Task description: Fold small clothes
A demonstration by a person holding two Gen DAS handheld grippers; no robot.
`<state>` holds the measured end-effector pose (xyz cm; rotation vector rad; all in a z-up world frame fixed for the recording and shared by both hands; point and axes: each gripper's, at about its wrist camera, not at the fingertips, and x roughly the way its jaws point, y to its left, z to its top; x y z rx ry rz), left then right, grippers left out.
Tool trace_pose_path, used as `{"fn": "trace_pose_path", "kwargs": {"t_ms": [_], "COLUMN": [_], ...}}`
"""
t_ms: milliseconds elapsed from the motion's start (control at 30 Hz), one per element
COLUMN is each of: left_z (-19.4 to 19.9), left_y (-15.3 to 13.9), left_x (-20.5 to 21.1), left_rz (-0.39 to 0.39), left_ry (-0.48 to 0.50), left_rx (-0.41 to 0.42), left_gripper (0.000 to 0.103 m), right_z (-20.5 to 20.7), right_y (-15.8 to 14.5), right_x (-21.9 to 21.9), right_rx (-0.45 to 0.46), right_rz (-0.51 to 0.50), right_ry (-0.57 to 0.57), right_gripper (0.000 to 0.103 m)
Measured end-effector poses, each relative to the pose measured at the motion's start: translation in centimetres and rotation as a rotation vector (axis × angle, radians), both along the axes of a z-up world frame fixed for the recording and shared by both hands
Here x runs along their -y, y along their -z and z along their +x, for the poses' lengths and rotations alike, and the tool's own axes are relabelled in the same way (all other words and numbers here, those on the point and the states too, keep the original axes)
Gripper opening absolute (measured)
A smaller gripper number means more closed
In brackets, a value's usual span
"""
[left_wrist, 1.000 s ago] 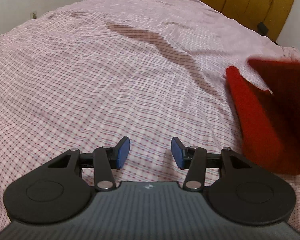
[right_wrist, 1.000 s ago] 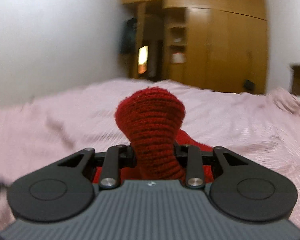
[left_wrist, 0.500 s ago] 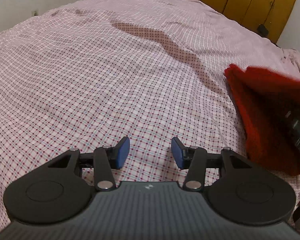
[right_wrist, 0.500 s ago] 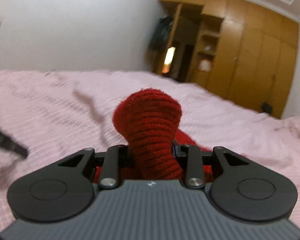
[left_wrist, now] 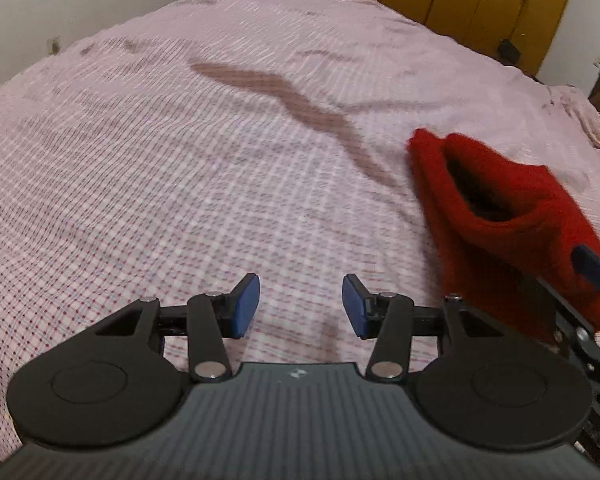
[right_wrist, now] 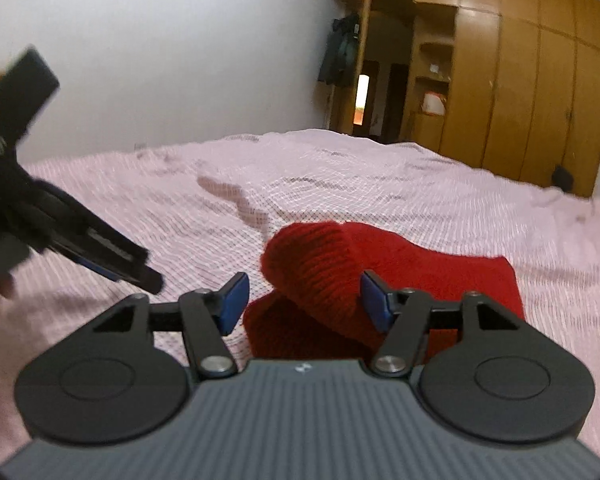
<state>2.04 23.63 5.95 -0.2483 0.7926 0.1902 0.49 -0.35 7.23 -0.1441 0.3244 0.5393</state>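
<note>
Although the left gripper [left_wrist: 301,304] fills the lower middle of the left wrist view, nothing lies between its blue pads: the jaws stand apart over bare checked bedsheet [left_wrist: 180,184]. The red knitted garment [left_wrist: 500,216] sits at the right edge of this frame, well off to the side of that tool, its long axis running from upper left toward lower right, a dark open mouth facing up. One blue pad of the right gripper [left_wrist: 594,268] pokes in at the far right, against the red knit.

In the right wrist view the right gripper [right_wrist: 304,300] has just been opening; its pads now stand clear on either side of a rolled red fold, which rises in the gap without being pressed, so the piece looks released onto the bed. The garment [right_wrist: 440,280] spreads from the frame's centre toward the right, directly ahead of this tool. The left gripper [right_wrist: 112,260] shows blurred at the left edge, aimed toward the garment.

By my judgement the right hand is much the nearer; the left must travel sideways across the sheet to reach the knit's far end.
</note>
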Motion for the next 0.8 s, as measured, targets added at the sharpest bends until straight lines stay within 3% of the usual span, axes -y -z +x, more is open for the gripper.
{"fn": "trace_pose_path", "kwargs": {"t_ms": [167, 367, 567, 800], "left_z": [-0.4, 0.0, 1.4, 4.3], "left_y": [-2.1, -3.8, -5.5, -7.5], "left_x": [2.1, 4.4, 6.5, 9.1], "left_rz": [-0.006, -0.010, -0.021, 0.010], "left_ry": [0.053, 0.107, 0.162, 0.217], "left_rx": [0.055, 0.082, 0.110, 0.124], "left_gripper": [0.054, 0.054, 0.054, 0.054], "right_z": [0.1, 1.2, 1.3, 1.4], "right_y": [-1.7, -1.9, -0.7, 1.0], "right_x": [4.2, 10.0, 12.6, 15.6], "right_rx": [-0.143, -0.354, -0.353, -0.400], "right_rz": [0.201, 0.552, 0.583, 0.721], "right_ry": [0.062, 0.117, 0.204, 0.213], "right_gripper": [0.064, 0.066, 0.066, 0.066]}}
